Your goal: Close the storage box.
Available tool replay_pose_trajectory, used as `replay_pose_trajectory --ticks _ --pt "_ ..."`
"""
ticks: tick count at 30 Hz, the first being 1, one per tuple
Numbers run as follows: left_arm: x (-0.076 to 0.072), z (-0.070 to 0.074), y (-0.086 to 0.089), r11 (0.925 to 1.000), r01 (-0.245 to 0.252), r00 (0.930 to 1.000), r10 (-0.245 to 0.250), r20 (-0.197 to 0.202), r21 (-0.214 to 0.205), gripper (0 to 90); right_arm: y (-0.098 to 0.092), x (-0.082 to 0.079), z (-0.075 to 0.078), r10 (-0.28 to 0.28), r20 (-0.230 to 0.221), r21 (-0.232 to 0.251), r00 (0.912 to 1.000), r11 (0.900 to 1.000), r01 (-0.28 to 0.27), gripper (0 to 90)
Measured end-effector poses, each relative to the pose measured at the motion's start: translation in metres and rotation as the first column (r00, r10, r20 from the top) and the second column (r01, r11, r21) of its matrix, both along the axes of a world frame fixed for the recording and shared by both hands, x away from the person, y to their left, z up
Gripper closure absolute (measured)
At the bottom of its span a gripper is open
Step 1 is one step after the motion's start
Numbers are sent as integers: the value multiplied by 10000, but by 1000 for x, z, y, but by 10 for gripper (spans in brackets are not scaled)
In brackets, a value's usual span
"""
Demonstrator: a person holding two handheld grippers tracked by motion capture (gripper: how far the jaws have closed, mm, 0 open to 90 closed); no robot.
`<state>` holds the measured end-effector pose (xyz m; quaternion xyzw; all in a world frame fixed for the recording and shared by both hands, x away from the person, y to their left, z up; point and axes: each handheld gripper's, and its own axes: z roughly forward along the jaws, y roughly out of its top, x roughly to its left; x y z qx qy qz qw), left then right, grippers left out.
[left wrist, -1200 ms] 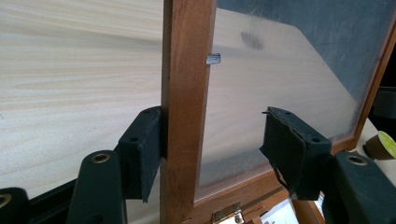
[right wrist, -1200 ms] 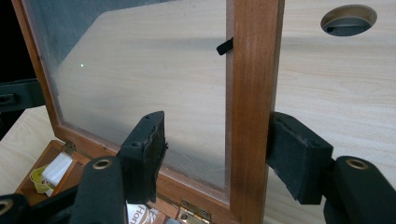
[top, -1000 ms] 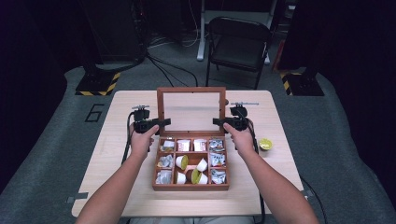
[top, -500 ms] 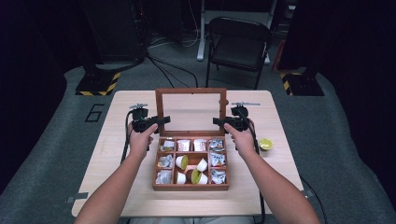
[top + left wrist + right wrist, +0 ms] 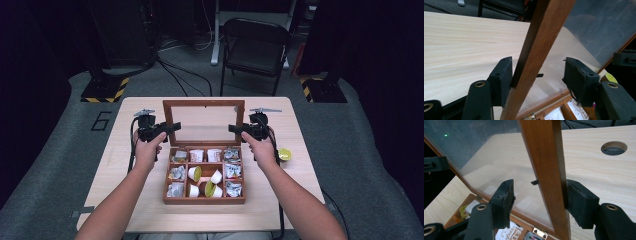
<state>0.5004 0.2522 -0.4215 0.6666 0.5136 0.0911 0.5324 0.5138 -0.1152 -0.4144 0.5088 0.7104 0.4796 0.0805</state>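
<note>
Table (image 5: 140,200): one box (image 5: 204,200), two grippers.

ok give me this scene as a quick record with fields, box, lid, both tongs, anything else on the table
box: wooden box with compartments, open, holding small cups and packets
lid: glass-paned lid raised, hinged at the back
left tongs: left tongs straddle the lid's left frame bar; one pad touches the wood, the other stands off it; jaws have just been closing
right tongs: right tongs straddle the right frame bar; one pad touches, the other stands apart; jaws have just been closing
table: light wooden table
other: a yellow-green cup right of the box
</note>
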Motion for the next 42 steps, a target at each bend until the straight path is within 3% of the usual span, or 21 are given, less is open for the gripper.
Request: replay_pose_trajectory --ticks 5,7,15,23,28,31,35,42 --pt "-11 9 2 9997 259 9992 -260 315 53 380 0 -8 4 124 2 -150 9999 9998 -124 393" --pt "-16 13 3 9989 393 9973 -407 605 254 378 0 -14 6 180 41 -221 9998 9996 -179 392" --pt "-40 23 5 9963 744 9913 -787 1053 439 355 -2 -37 18 523 943 -442 9942 9979 -483 371" --pt "-84 13 20 9924 1123 9838 -1180 1351 494 326 -8 -79 18 970 1497 -960 9840 9919 -832 357" --pt "-107 5 20 9807 1503 9773 -1665 1312 1248 326 -13 -104 10 1371 1411 -1110 9805 9863 -1219 360" --pt "-118 -3 20 9758 1622 9753 -1811 1261 1469 327 -14 -115 2 1481 1373 -1199 9794 9840 -1319 362" --pt "-130 -17 21 9779 1689 9779 -1820 1034 1234 331 -14 -129 -10 1593 1503 -1585 9757 9781 -1352 364" --pt "-148 -37 18 9710 1780 9790 -1911 708 1594 348 -17 -152 -30 1836 1598 -1979 9699 9686 -1507 367"
